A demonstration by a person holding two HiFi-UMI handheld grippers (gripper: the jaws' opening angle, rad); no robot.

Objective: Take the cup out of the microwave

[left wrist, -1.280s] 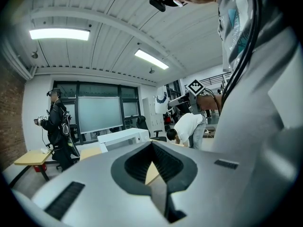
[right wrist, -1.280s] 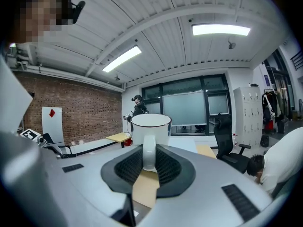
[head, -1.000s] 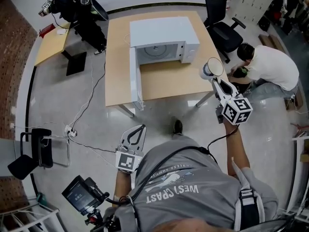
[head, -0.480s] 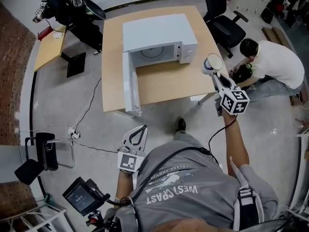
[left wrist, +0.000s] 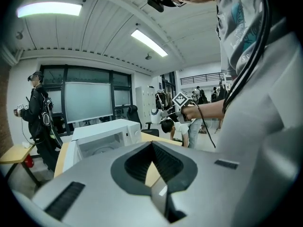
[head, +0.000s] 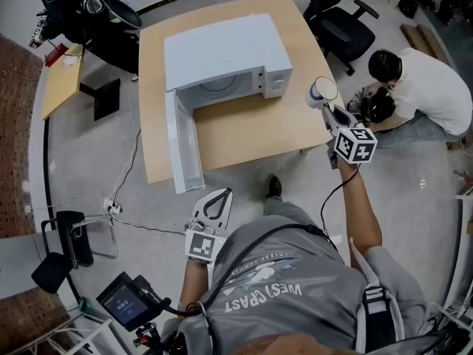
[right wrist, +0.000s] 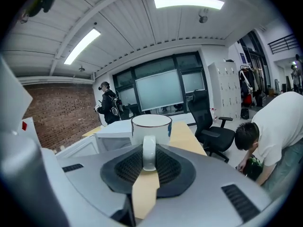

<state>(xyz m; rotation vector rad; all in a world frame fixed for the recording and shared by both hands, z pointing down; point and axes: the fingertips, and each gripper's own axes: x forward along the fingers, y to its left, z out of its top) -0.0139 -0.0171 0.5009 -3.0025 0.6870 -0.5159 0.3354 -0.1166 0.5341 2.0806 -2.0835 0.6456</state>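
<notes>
Right gripper (head: 328,109), clamping the cup (head: 324,92) by its handle, is carrying it farther from the emptied microwave (head: 222,50). The left gripper (head: 223,194) is trailing with jaws together, empty.

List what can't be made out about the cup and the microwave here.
- Cup contents: the right gripper view shows only its outer wall and rim; too small in the head view.
- Microwave cavity: its own roof covers most of it in the head view; small and dim in the left gripper view.
- Control panel markings: too small in every view.
</notes>
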